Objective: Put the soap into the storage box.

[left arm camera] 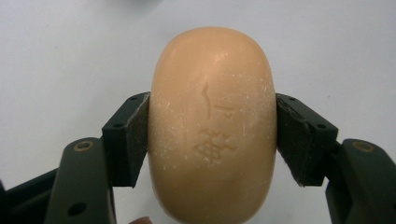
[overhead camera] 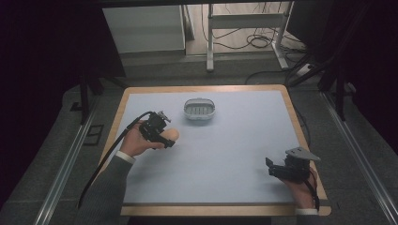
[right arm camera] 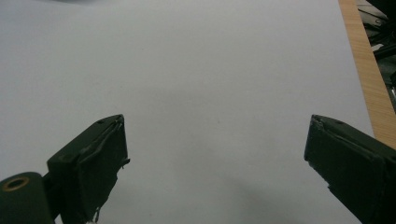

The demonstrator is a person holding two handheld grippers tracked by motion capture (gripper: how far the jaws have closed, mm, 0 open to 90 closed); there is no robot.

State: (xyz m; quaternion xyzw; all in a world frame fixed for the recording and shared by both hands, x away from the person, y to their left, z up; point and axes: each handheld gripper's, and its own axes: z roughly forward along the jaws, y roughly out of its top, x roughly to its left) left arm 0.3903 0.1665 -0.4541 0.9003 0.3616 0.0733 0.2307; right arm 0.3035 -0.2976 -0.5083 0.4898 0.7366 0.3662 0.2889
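The left gripper (overhead camera: 162, 136) has its jaws closed on a bar of soap (left arm camera: 212, 126), one jaw pressed flat against each long side. The grasp looks complete. What seems left is the carry: a pale soap dish (overhead camera: 199, 110) sits a short way beyond the soap, toward the far edge of the desk (overhead camera: 234, 154), and it looks empty, its ribbed floor bare. My judgement is that the soap is meant to go into that dish, and that step is not yet done.

The soap is on the near-left side of the dish, close to it but clearly apart. From the high view I cannot tell whether it rests on the desk or is lifted just off it.

The soap itself is a smooth, rounded oval, peach-tan in colour, with characters pressed into its upper face. A fine white powdery bloom dusts the surface, thickest near the edges where the jaws meet it. It looks dry and firm, with no dents.

The right gripper (overhead camera: 281, 168) rests well away from the dish, near the front right corner of the desk. Its jaws stand wide apart with nothing between them, just bare pale desk top ahead.
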